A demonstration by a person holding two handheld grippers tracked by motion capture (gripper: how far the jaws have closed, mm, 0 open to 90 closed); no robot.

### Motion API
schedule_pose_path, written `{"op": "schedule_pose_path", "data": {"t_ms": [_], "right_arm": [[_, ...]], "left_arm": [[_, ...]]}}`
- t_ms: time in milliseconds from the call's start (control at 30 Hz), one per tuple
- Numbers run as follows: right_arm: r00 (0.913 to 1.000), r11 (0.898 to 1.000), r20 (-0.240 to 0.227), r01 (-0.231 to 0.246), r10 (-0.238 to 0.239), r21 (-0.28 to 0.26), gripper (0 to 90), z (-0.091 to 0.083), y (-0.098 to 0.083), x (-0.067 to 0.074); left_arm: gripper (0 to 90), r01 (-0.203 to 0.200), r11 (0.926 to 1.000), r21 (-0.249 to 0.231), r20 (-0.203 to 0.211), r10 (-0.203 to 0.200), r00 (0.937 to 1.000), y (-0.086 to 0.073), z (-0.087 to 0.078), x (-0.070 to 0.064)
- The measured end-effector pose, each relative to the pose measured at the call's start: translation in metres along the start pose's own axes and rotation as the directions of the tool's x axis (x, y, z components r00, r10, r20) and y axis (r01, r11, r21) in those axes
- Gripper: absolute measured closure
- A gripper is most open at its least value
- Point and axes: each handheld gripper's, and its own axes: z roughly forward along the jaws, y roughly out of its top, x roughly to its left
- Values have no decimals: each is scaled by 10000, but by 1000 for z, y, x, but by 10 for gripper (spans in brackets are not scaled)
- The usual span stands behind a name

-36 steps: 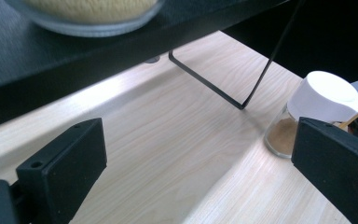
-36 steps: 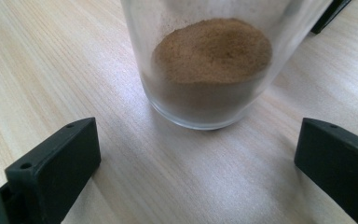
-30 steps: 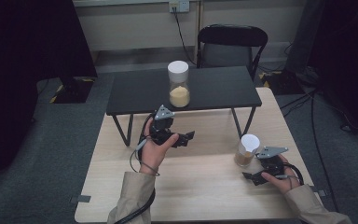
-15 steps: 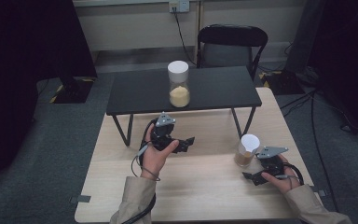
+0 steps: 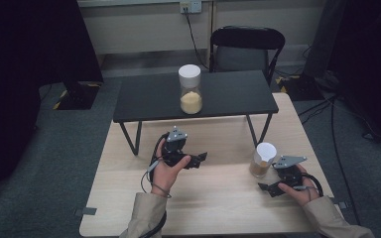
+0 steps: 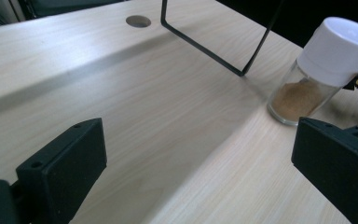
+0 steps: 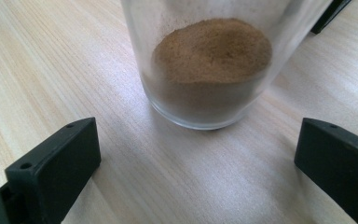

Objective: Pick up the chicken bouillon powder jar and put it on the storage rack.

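Note:
A small glass jar [image 5: 263, 159] with a white cap and brown powder stands on the light wooden table [image 5: 218, 198] at the right. My right gripper [image 5: 270, 179] sits just behind it on the near side, open. In the right gripper view the jar [image 7: 209, 60] stands close ahead of the open right gripper [image 7: 193, 158], not between the jaws. My left gripper [image 5: 198, 159] hovers over the table's middle, pointing right. In the left gripper view it [image 6: 200, 158] is open and holds nothing, and the same jar [image 6: 317, 74] is farther off at the upper right.
A low black shelf [image 5: 228, 96] stands across the back of the table on thin black legs [image 6: 205, 46]. On it is a taller jar [image 5: 190, 89] with a white cap and yellow powder. A cable hole [image 6: 138, 20] is in the tabletop. A black chair [image 5: 245, 44] stands behind.
My left gripper has come a little toward the person and lower over the table. The right gripper and the small jar have not moved.

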Motion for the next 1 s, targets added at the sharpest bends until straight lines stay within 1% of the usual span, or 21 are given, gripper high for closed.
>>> {"op": "schedule_pose_path", "data": {"t_ms": [233, 400, 600, 1000], "right_arm": [[10000, 10000, 0, -1, 1, 0, 0, 0, 0, 0], [10000, 10000, 1, -3, 3, 0, 0, 0, 0, 0], [10000, 10000, 0, 0, 0, -1, 0, 0, 0, 0], [10000, 10000, 0, 1, -1, -2, 0, 0, 0, 0]], "left_arm": [[22, 63, 10000, 24, 89, -63, 9999, -10, 3, 1], [22, 101, 9999, 39, 77, -101, 9999, -17, 4, 1], [22, 149, 9996, 230, 129, -152, 9998, -26, 8, 2], [21, 272, 9987, 439, 187, -280, 9994, -43, 12, 3]]}}
